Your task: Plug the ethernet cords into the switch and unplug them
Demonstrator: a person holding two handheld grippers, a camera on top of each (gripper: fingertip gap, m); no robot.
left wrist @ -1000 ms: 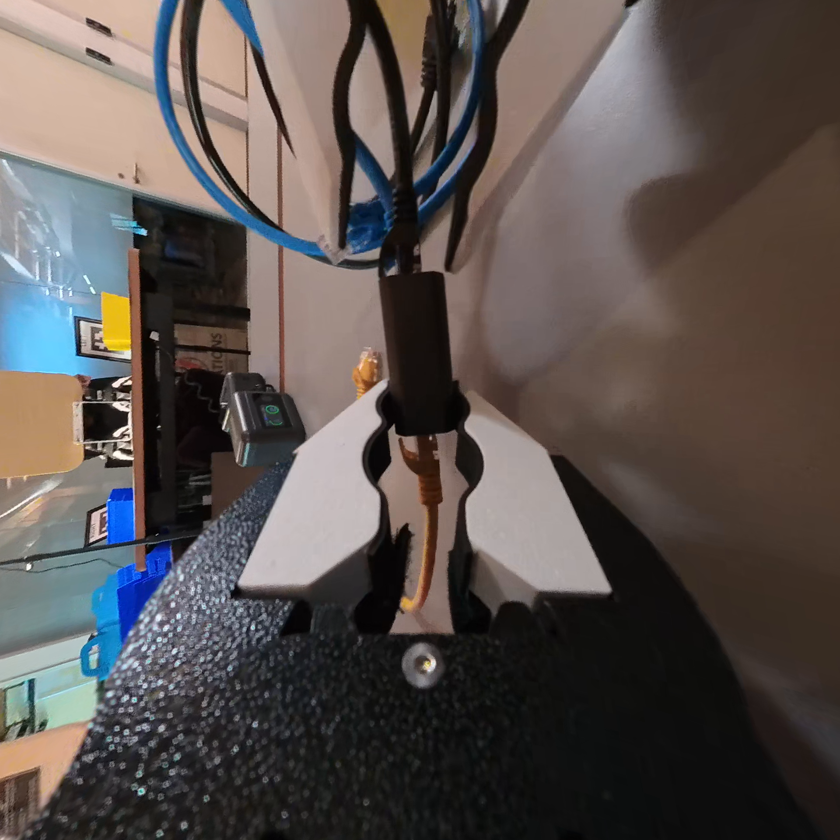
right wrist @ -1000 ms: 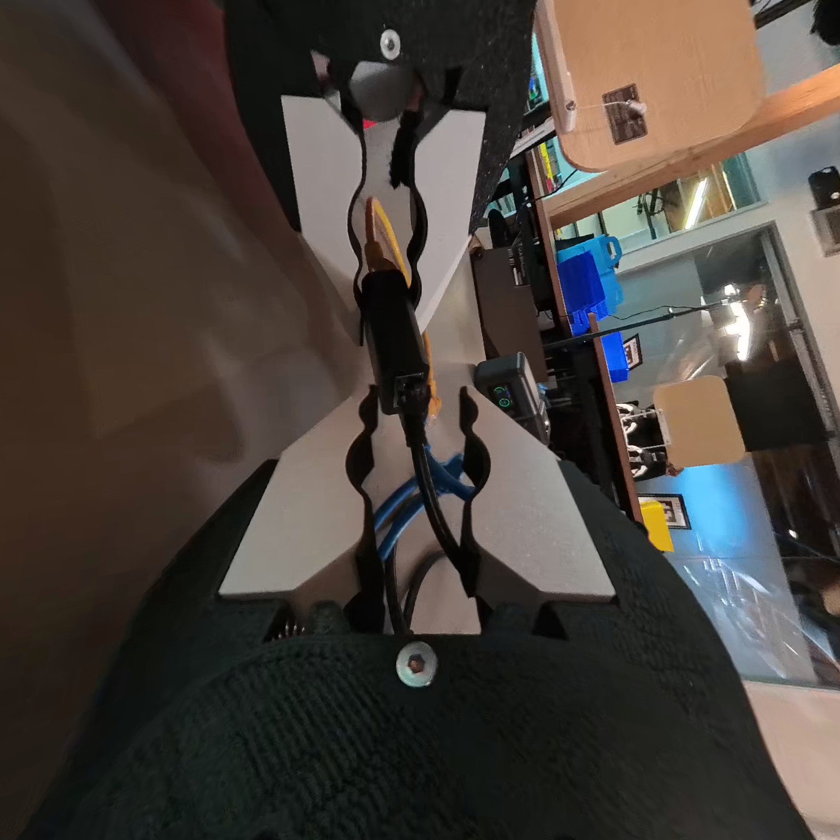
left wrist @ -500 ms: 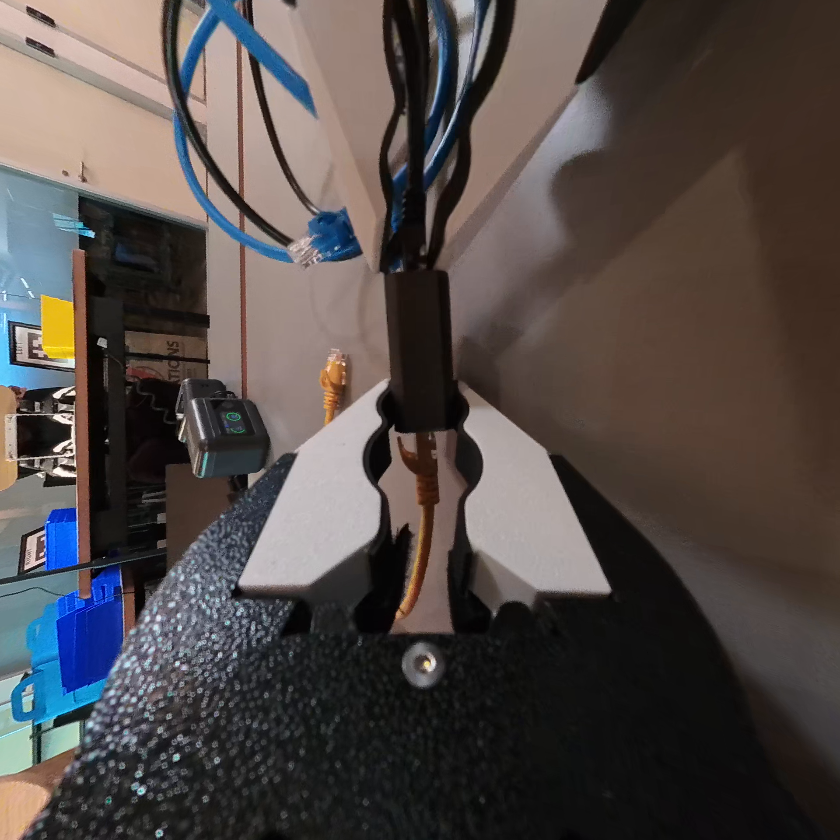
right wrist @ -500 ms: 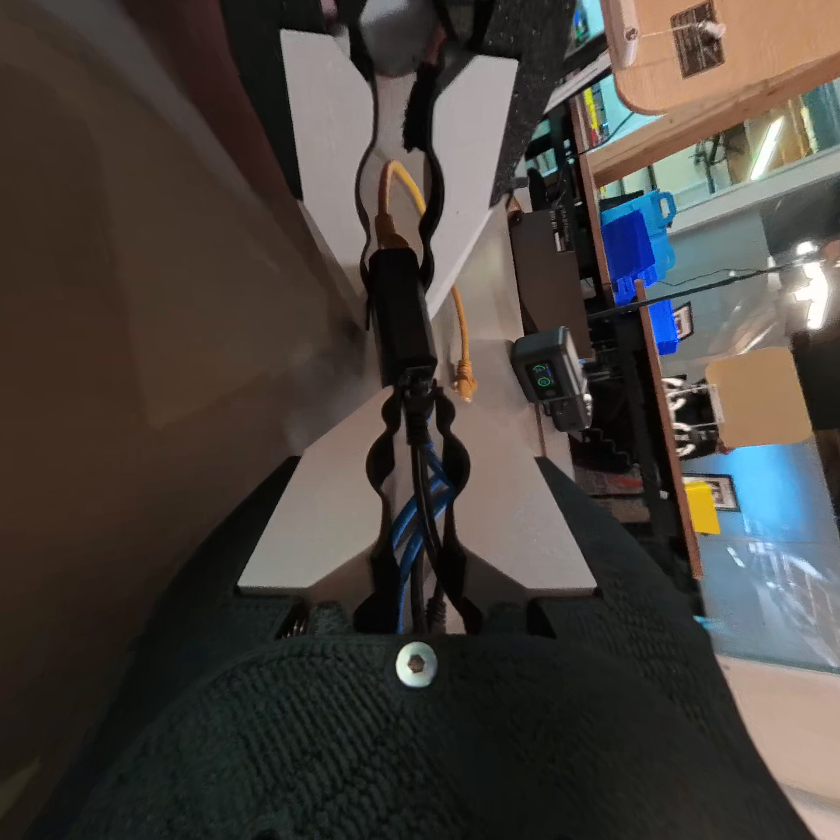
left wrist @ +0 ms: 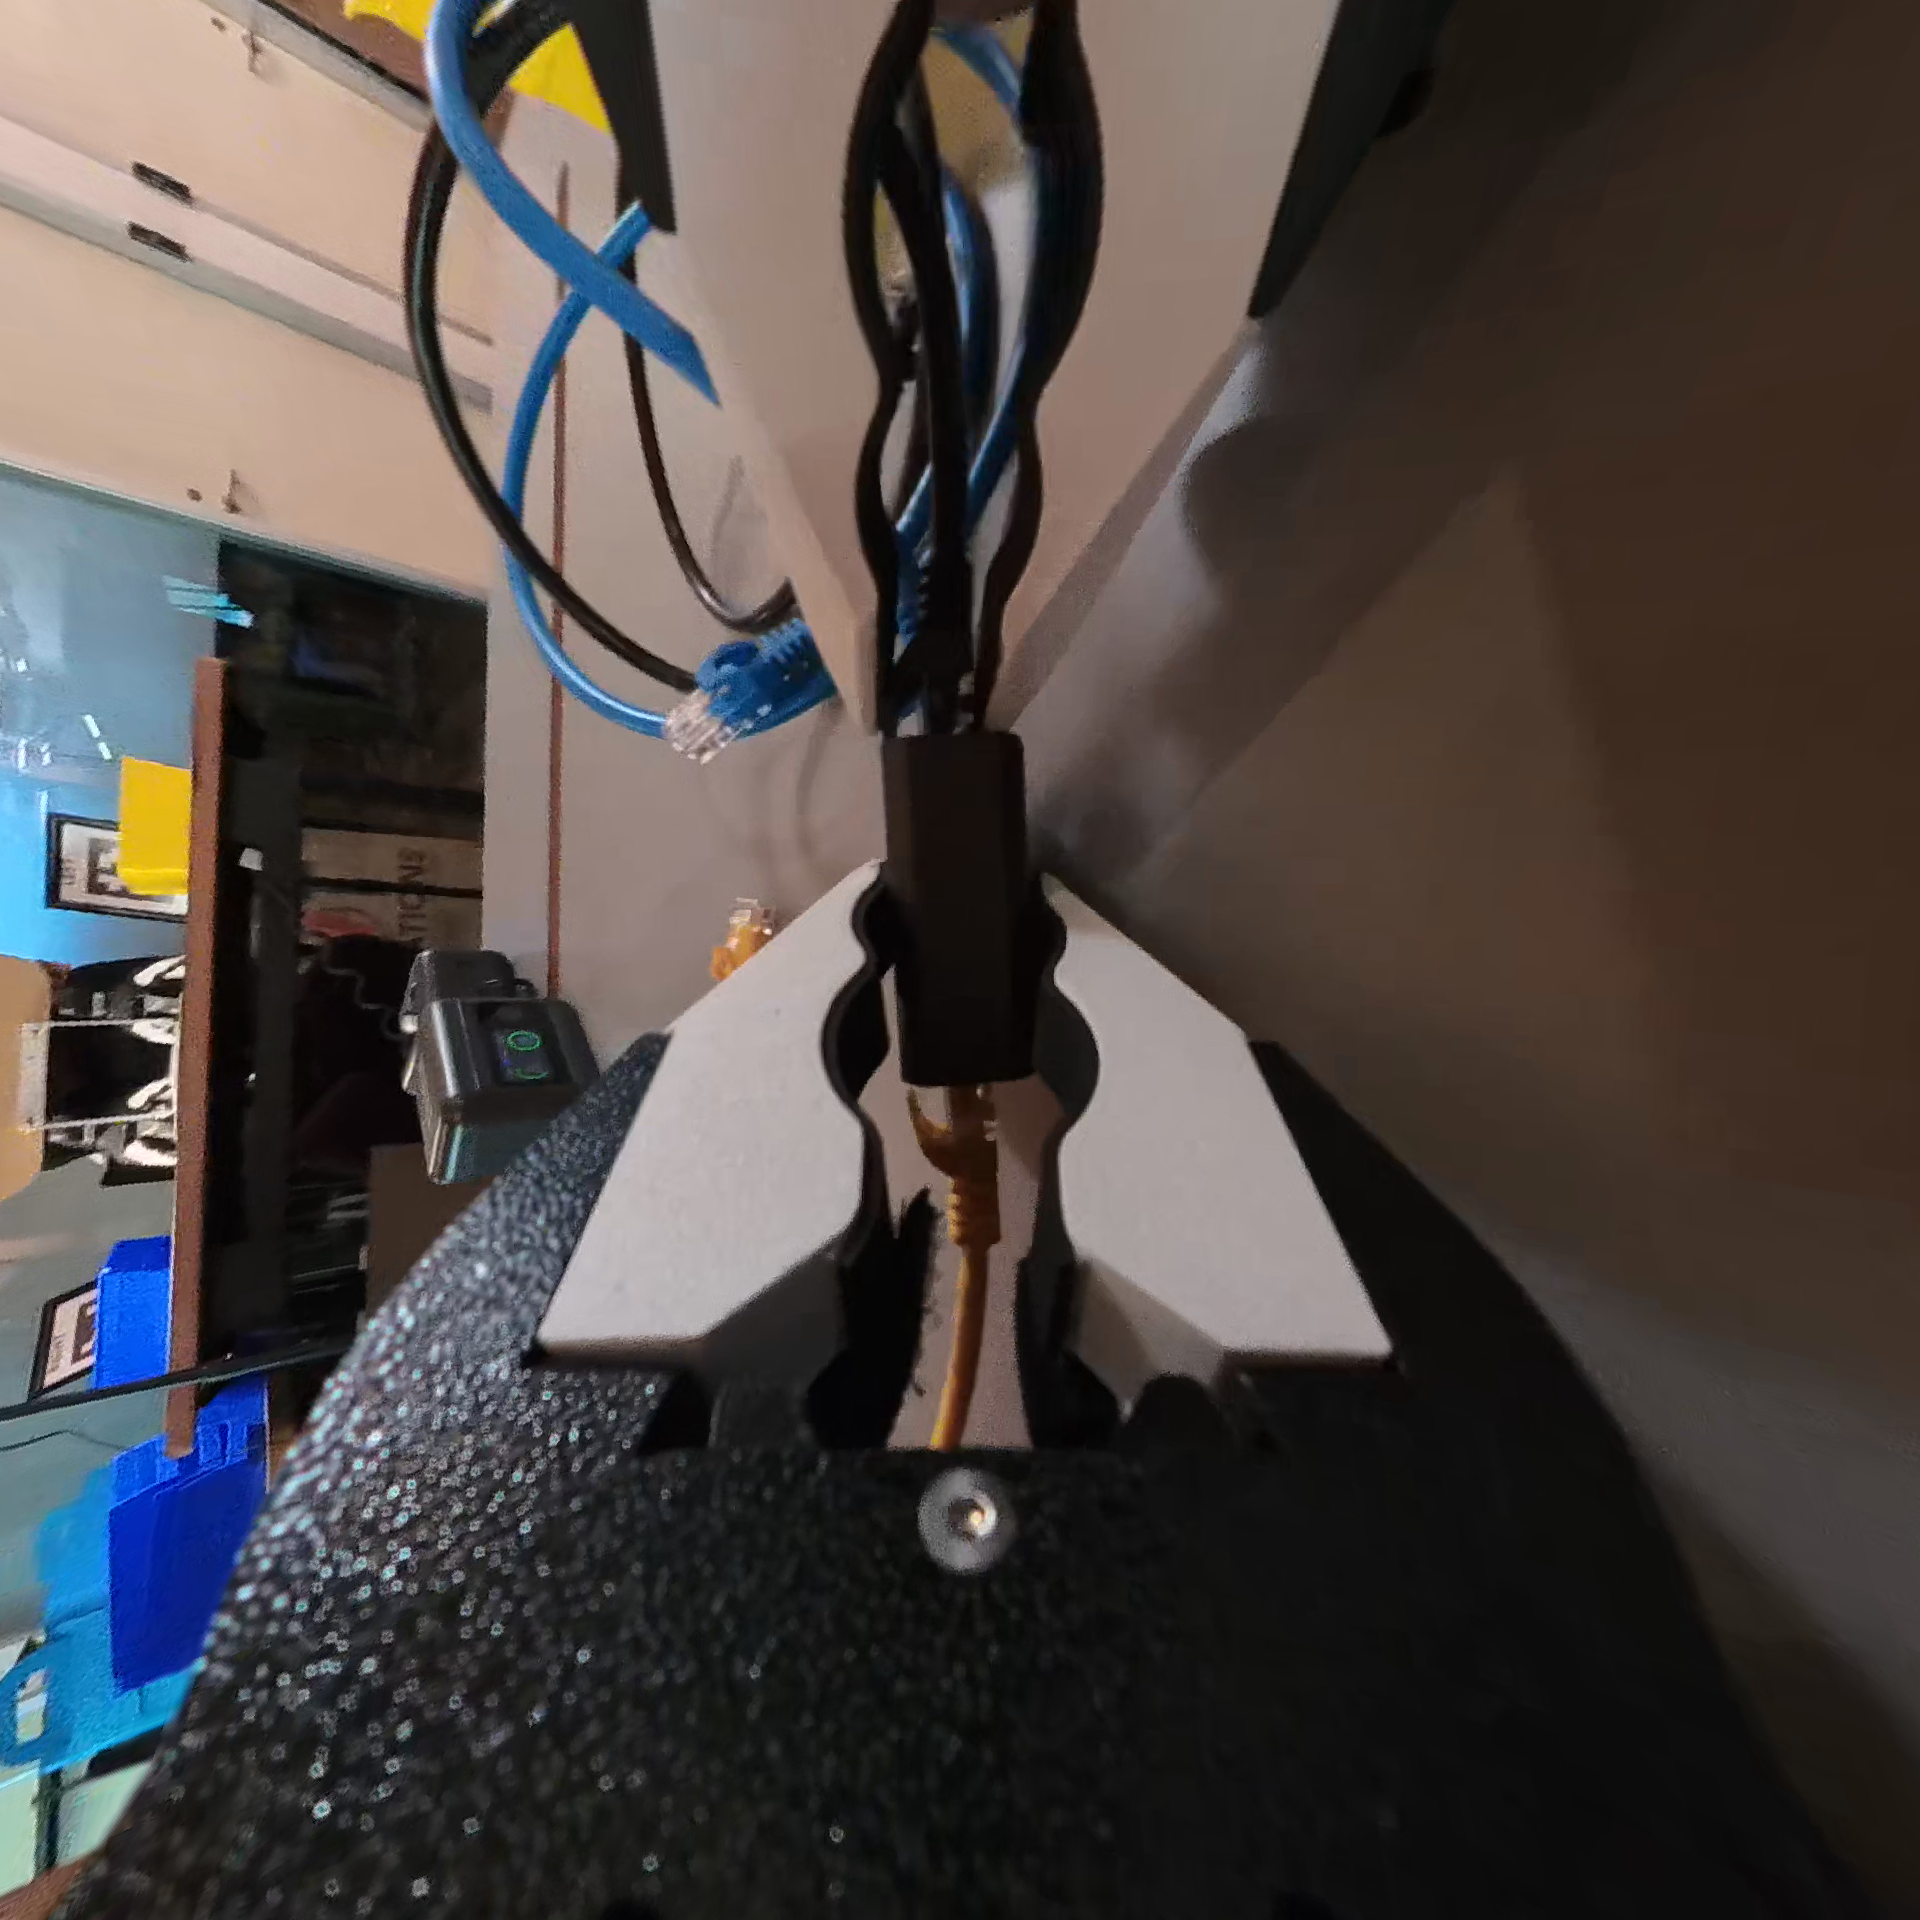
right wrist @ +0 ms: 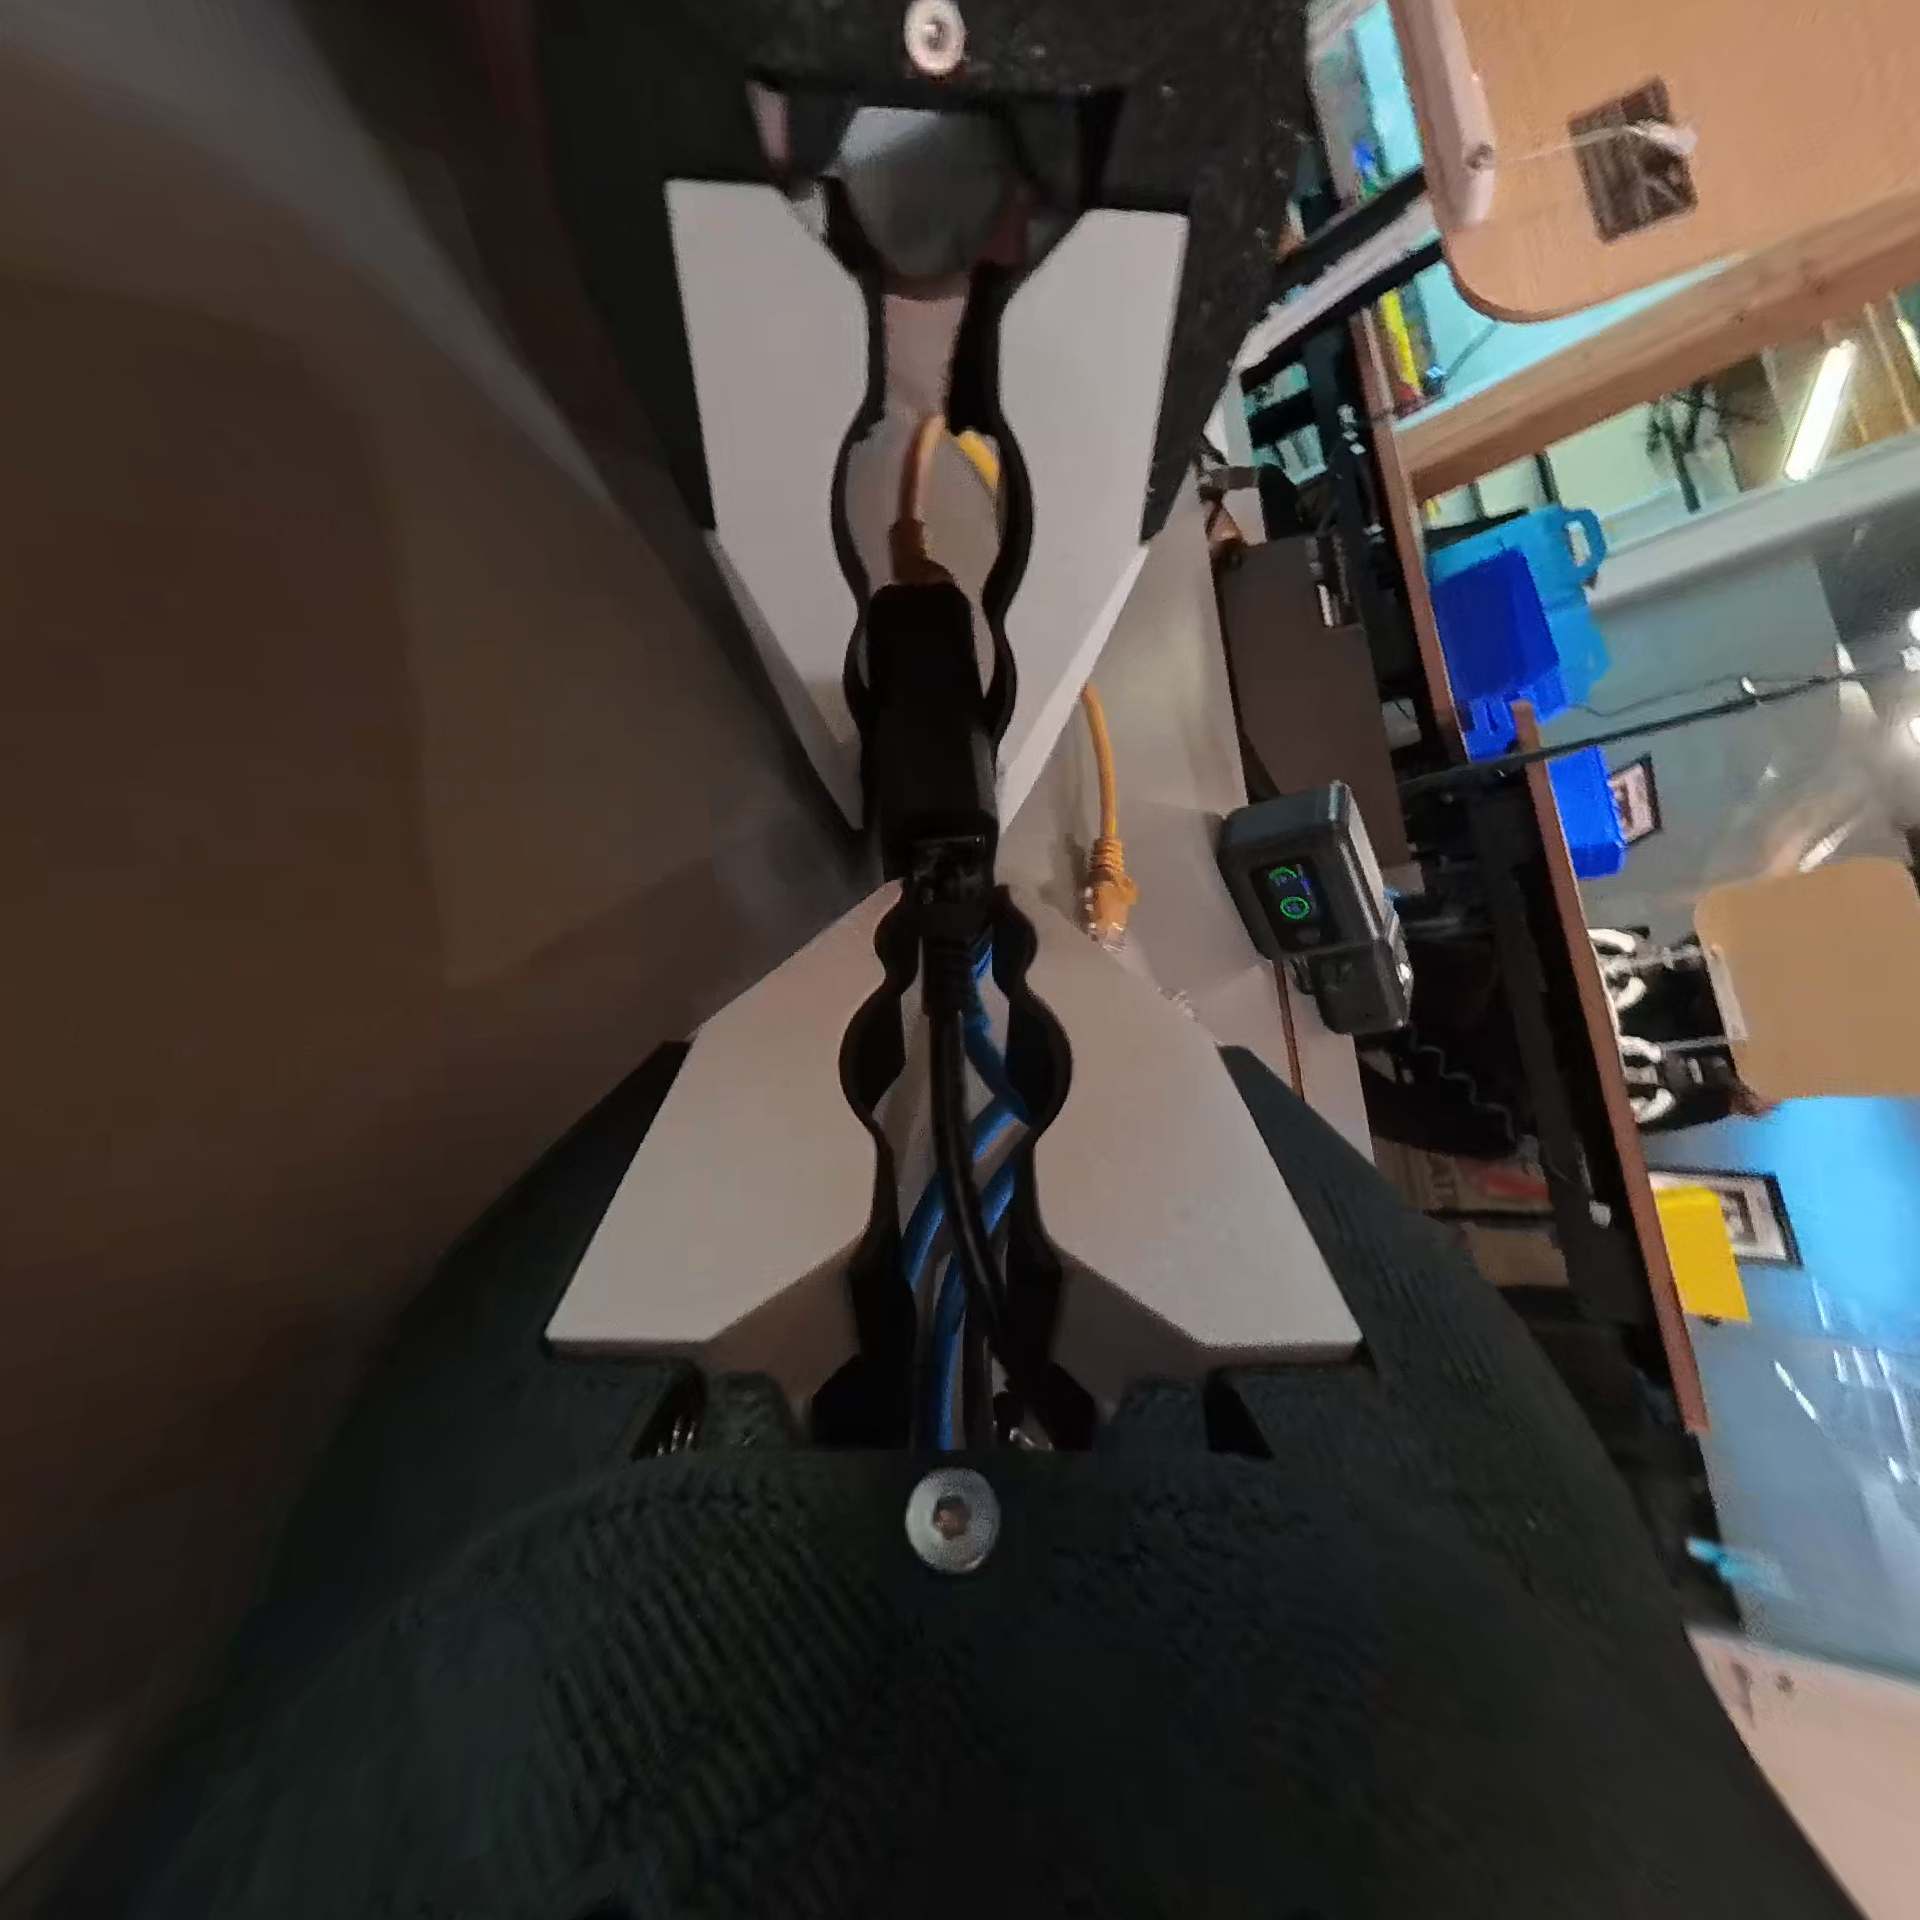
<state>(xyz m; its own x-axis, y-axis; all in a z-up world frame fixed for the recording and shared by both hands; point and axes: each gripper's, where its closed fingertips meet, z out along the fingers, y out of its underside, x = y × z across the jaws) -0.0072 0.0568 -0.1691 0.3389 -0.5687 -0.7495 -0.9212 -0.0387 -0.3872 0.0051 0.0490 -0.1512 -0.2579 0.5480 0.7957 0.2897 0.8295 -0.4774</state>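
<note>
The switch is a small black box (left wrist: 961, 883), and my left gripper (left wrist: 961, 904) is shut on it at the fingertips. An orange ethernet cord (left wrist: 968, 1195) is plugged into its near end and runs back between my left fingers. In the right wrist view, my right gripper (right wrist: 951, 904) is shut on the plug of a black cord (right wrist: 948, 868), which sits in the other end of the switch (right wrist: 925, 707). Blue cords (right wrist: 987, 1174) also run between the right fingers. The two grippers face each other tip to tip. The right gripper (left wrist: 935, 707) shows from the left wrist view, and the left gripper (right wrist: 925, 810) from the right.
A loose blue plug (left wrist: 743, 686) hangs left of the right gripper. A loose orange plug (right wrist: 1107, 883) lies on the white surface. A small grey camera (right wrist: 1314, 894) with green lights stands beside it. Shelves with blue bins (right wrist: 1507, 623) are beyond. A plain wall (left wrist: 1558, 935) is close alongside. Left and right tips are no more than a few centimetres apart.
My right gripper has moved up to the switch and closed from open onto the black cord's plug, with the blue cords between its fingers. My left gripper still holds the switch.
</note>
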